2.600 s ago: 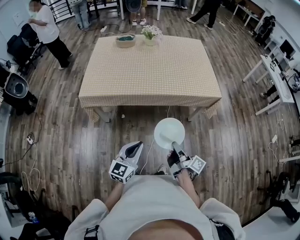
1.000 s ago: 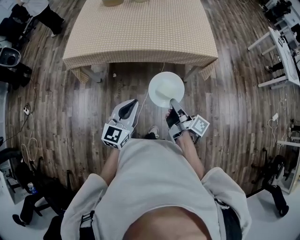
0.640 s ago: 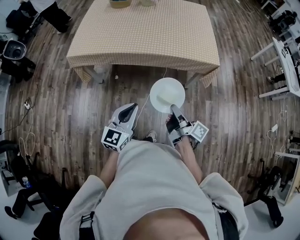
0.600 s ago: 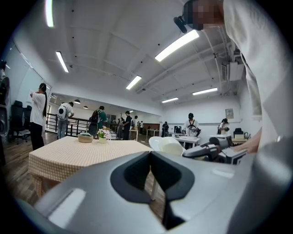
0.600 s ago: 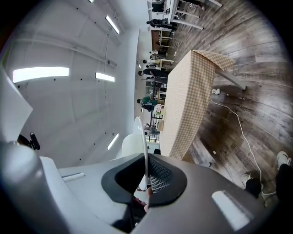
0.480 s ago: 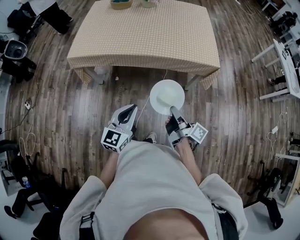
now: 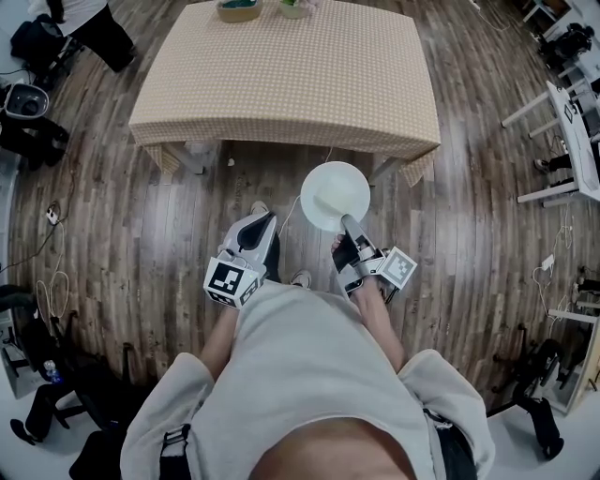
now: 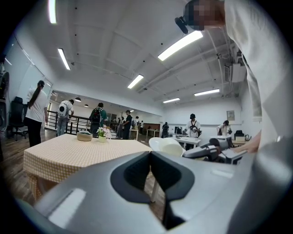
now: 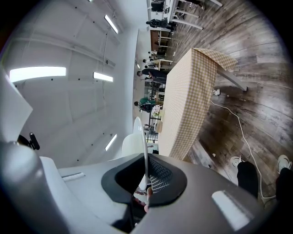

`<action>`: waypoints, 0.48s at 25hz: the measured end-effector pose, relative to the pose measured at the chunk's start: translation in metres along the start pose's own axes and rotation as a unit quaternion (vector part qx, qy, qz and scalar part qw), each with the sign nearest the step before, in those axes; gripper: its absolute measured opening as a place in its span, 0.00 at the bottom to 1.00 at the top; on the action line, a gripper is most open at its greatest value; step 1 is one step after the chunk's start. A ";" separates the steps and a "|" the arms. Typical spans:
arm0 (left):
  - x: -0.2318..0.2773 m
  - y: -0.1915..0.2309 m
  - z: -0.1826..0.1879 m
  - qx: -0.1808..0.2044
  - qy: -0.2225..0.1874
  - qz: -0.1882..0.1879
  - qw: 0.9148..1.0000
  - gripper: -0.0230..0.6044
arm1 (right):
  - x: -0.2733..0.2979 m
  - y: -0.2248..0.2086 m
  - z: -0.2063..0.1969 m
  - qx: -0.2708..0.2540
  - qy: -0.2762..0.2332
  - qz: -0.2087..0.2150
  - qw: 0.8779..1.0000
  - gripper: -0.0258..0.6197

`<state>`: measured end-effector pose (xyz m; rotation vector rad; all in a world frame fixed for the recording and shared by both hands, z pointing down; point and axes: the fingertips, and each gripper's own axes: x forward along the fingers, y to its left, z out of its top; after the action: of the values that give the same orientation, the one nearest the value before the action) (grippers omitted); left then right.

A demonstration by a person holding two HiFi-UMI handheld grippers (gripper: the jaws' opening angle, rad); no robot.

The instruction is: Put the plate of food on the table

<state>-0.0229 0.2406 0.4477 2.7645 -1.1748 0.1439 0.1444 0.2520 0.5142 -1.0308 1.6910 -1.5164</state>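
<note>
Ahead of the person, across a strip of wooden floor (image 7: 187, 234), stands the desk (image 7: 281, 84) with its checked cloth. The plate (image 7: 335, 196) hangs over that floor just short of the desk's near edge, toward its right-hand corner.

The right claw (image 7: 346, 223) is clamped on the plate's near rim, so the plate reaches out from the claw straight toward the desk. The way to go is forward, along the line the claw points. From the right gripper view the rim runs edge-on between the two jaws. The claw is rolled onto its side and points about level, so the jaws pinch the rim from above and below. That view also puts the plate on the ceiling side of the desk top, so I judge that it rides higher than the cloth and should clear the edge. No food can be made out on the white plate from above.

The left claw (image 7: 257, 225) hovers to the left of the plate and apart from it, pointing the same way. Its jaws are together with nothing between them, so the right hand is the one that counts.

At the desk's far edge stand a bowl (image 7: 238, 9) and a small flower pot (image 7: 296, 7), well away from the near part.
</note>
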 end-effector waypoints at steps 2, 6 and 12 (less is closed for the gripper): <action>0.012 0.005 -0.001 -0.002 0.000 -0.005 1.000 0.05 | 0.009 -0.002 0.007 0.002 -0.004 0.000 1.000 0.05; 0.040 0.022 0.001 -0.003 0.000 -0.013 1.000 0.05 | 0.033 -0.006 0.023 0.009 -0.008 -0.001 1.000 0.05; 0.076 0.079 0.012 -0.007 0.000 -0.015 1.000 0.05 | 0.095 -0.009 0.041 0.000 -0.005 -0.013 1.000 0.05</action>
<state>-0.0275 0.1306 0.4533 2.7684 -1.1287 0.1306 0.1338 0.1488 0.5214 -1.0637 1.6770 -1.5247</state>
